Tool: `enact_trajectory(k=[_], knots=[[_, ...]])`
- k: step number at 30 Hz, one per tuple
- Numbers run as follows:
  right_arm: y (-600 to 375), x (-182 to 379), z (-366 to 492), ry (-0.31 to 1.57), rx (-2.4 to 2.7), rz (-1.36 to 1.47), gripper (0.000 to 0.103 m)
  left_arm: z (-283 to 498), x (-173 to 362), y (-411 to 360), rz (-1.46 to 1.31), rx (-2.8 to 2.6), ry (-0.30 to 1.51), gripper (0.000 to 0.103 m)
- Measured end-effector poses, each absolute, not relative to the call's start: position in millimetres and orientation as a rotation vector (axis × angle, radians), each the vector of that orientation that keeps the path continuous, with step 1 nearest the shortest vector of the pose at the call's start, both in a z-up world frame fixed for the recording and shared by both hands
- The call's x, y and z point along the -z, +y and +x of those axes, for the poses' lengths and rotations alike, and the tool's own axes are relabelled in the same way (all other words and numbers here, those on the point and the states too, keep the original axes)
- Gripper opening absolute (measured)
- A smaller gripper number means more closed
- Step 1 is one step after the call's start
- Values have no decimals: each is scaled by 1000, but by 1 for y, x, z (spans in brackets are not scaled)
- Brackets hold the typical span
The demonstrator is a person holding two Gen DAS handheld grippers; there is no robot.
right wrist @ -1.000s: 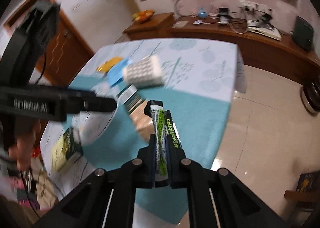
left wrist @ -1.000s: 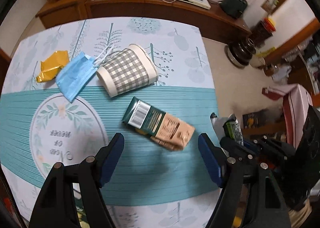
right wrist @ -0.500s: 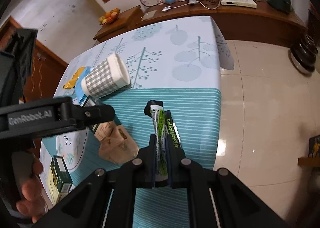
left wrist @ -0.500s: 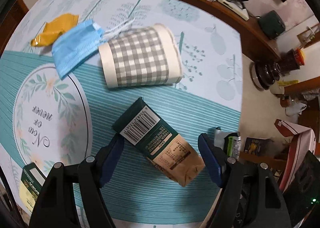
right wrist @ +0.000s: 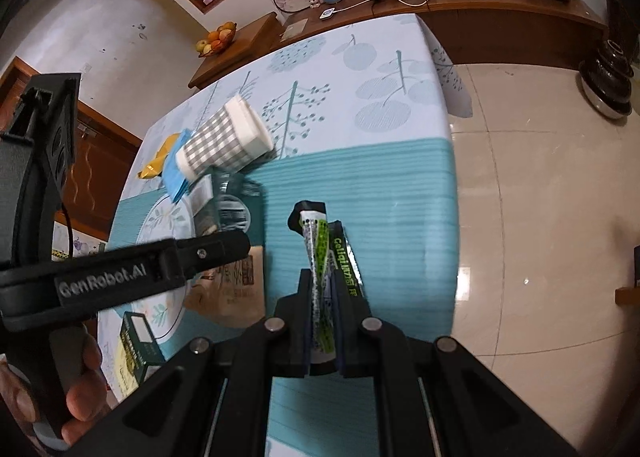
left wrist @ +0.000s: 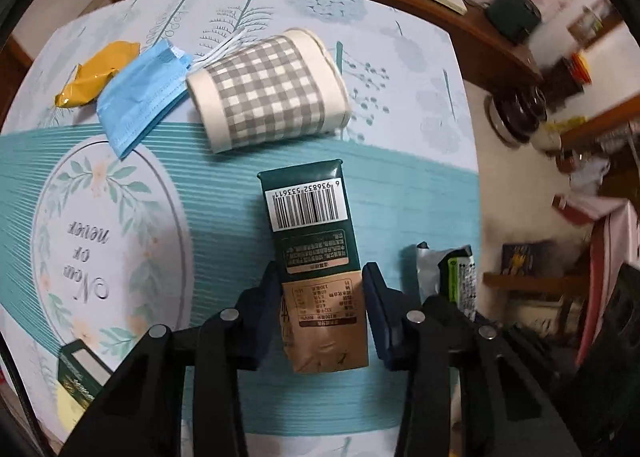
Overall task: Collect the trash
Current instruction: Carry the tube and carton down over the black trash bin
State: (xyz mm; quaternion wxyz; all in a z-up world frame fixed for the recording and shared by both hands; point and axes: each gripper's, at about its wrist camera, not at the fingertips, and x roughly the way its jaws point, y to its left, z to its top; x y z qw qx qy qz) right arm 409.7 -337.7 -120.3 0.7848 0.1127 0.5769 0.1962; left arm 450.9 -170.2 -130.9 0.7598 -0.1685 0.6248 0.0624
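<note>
Left wrist view: the left hand-held gripper (left wrist: 322, 307) straddles the brown end of the flat green-and-brown packet (left wrist: 318, 261) lying on the table (left wrist: 224, 241), pads at its edges; firm clamping cannot be confirmed. Risk: a thin flat packet may buckle or slide out if pinched only at its edges. The right hand-held gripper (right wrist: 323, 311) is clamped on a green-and-white wrapper (right wrist: 320, 257); loosening would drop it. The checked cup (left wrist: 266, 91) lies tipped nearby and could roll if nudged.

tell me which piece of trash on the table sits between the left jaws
The green-and-brown packet, barcode up. The checked cup, blue mask and yellow wrapper lie farther off.
</note>
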Motion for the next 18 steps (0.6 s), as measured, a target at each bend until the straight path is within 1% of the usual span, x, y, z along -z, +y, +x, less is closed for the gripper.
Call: enact_trajectory(k=[6, 18], knots=[[-324, 117, 384, 1250, -420, 261, 8, 421, 121, -158, -354, -67, 1372, 38], [-290, 81, 304, 1209, -375, 304, 8, 322, 63, -138, -247, 125, 1318, 38]])
